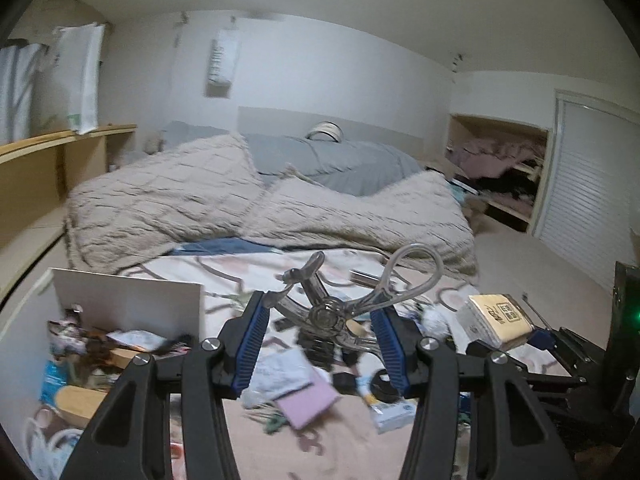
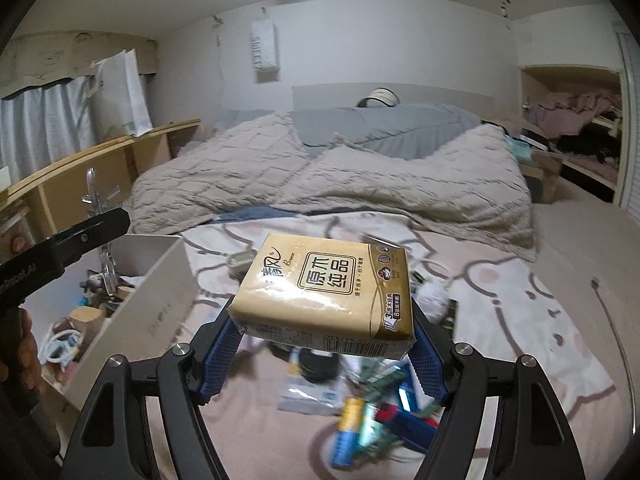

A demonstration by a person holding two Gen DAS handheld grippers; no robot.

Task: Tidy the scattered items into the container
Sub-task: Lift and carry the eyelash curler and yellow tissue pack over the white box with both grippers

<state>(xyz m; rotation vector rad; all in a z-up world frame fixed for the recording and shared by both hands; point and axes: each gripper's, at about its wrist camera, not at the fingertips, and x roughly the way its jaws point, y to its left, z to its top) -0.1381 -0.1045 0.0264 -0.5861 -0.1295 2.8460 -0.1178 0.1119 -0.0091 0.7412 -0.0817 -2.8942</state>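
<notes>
1. Left gripper (image 1: 320, 322): I have it clamped on a clear plastic tool (image 1: 340, 304) with looped handles, scissor-like, exact type unclear. It's off the bed, tips up.
2. Right gripper (image 2: 326, 340): closed on a tan tissue pack (image 2: 326, 292), held flat above the clutter. In the left wrist view the same pack shows to the right of the tool.
3. Container (image 2: 156, 300): open white box on the bed, left of both grippers. It's already partly filled with a wooden block, packets and a white cord, as far as I can make out.
4. Left gripper is close to the box; right gripper has further to travel left.
5. Progress, my read: roughly midway. Two items in hand, neither dropped yet.
6. Still loose on the patterned bedsheet (image 2: 500, 280): pink notebook (image 1: 306, 400), black round object, white packets, colourful boxes at near right, cable at far right.
7. Readable text: pack shows large "原木纯品", a script "Breeze", and "3" and "8" on its corner label. Left gripper body reads "Robot.AI", partly cut off.
</notes>
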